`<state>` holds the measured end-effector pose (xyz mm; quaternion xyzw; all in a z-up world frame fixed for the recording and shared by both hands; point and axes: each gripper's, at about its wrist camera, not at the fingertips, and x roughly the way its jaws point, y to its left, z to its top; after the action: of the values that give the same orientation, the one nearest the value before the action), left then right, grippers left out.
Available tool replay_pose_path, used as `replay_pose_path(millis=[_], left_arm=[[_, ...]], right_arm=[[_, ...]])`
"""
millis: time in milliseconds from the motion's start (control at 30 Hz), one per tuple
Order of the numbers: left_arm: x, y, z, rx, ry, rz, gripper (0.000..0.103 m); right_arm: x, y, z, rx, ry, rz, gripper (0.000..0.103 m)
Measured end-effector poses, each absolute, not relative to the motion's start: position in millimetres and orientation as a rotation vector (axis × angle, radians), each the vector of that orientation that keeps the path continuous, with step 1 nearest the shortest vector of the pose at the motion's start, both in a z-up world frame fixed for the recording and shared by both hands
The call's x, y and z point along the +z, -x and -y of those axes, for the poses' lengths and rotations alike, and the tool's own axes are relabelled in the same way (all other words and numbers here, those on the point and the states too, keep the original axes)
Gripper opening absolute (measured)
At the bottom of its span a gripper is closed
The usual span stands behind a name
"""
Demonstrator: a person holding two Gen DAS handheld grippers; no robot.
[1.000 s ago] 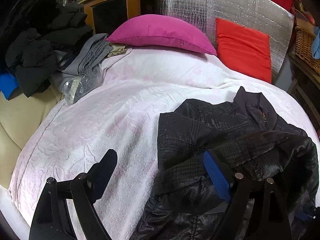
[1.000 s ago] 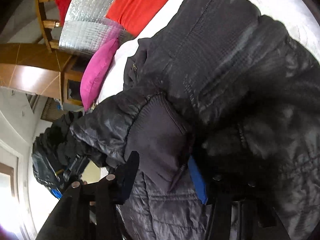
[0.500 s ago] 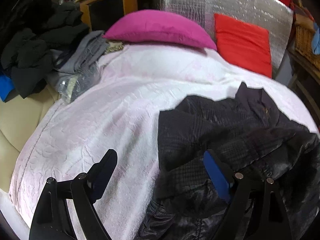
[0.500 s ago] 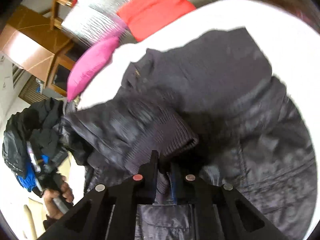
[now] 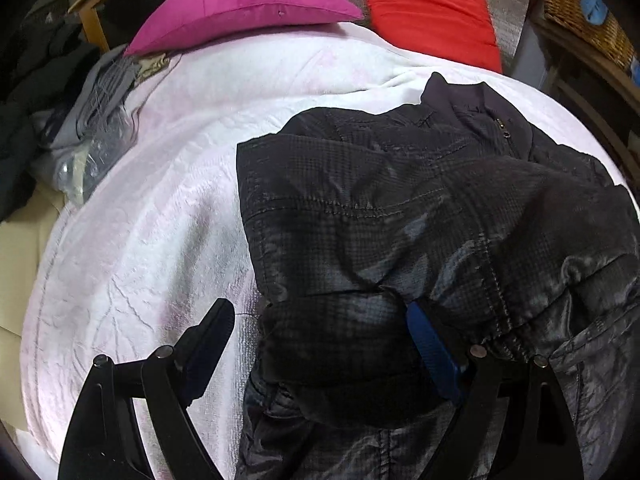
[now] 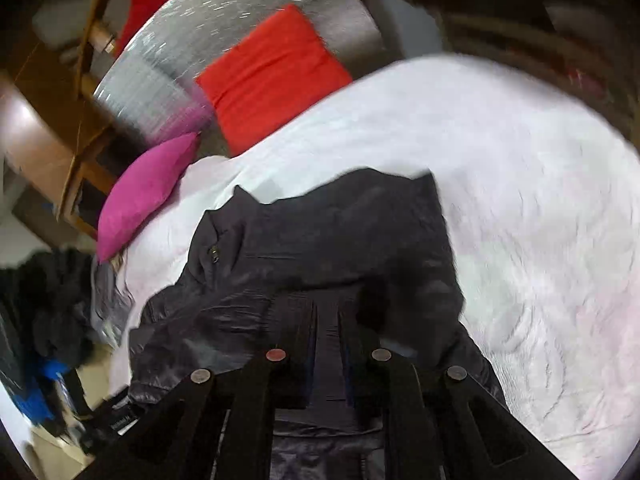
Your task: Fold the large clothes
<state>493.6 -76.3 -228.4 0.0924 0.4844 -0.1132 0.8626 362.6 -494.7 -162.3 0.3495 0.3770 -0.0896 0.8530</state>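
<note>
Now the right gripper pinched the jacket sleeve

Half a second before, the right gripper had been closing on the ribbed cuff; by this moment its fingers stood nearly together, clamped on a fold of the black jacket, and the view had swung so that more of the white blanket showed to the right. The left gripper kept its jaws wide apart, with dark jacket fabric bunched between them and touching the blue pad; whether the other finger touched cloth could not be told.

Motion blur smeared the right wrist view, and the gripper's own frame hid the pinched spot. The jacket's lower hem ran out of the left wrist view.

Only the left wrist view showed the zipper pull and collar sharply, the grey clothes piled at the bed's left edge, and a wicker basket. Farther back lay the magenta pillow and the red cushion, against a silver foil sheet.
</note>
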Motion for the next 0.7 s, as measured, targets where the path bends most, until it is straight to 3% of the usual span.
replay_pose_path(millis=[100,133,200,233,267,367,500,600,667,700], left_arm=[[-227.5,-494.7,76.3,-0.234,-0.19,-1.007,0.088],[-226.2,-494.0,77.3,-0.23,-0.194,-0.999,0.088],[-225.0,-492.6,80.3,-0.226,-0.201,-0.991,0.088],[-224.9,-491.4,82.7,-0.226,-0.204,-0.99,0.088],[-225.0,-491.2,84.9,-0.226,-0.209,-0.988,0.088],[-225.0,-489.4,92.4,-0.211,-0.23,-0.972,0.088],[-226.4,-487.4,99.5,-0.196,-0.273,-0.945,0.088],[-225.6,-484.7,101.4,-0.191,-0.301,-0.925,0.088],[-225.7,-485.0,101.7,-0.189,-0.317,-0.914,0.088],[-225.1,-483.5,101.5,-0.185,-0.325,-0.908,0.088]], right_arm=[[-176.1,-350.0,515.8,-0.139,-0.861,-0.77,0.016],[-176.2,-345.4,519.1,-0.126,-0.871,-0.742,0.022],[-175.1,-342.9,519.4,-0.095,-0.881,-0.717,0.053],[-174.6,-344.6,517.2,-0.078,-0.886,-0.721,0.086],[-172.4,-343.7,512.8,-0.067,-0.879,-0.702,0.089],[-166.6,-350.9,499.5,-0.044,-0.803,-0.68,0.089],[-183.0,-373.5,492.3,-0.043,-0.764,-0.792,0.083],[-200.6,-389.1,486.5,-0.065,-0.716,-0.867,0.065],[-196.8,-391.2,474.4,-0.022,-0.674,-0.879,0.032],[-195.6,-392.0,469.4,0.002,-0.667,-0.893,0.031]])
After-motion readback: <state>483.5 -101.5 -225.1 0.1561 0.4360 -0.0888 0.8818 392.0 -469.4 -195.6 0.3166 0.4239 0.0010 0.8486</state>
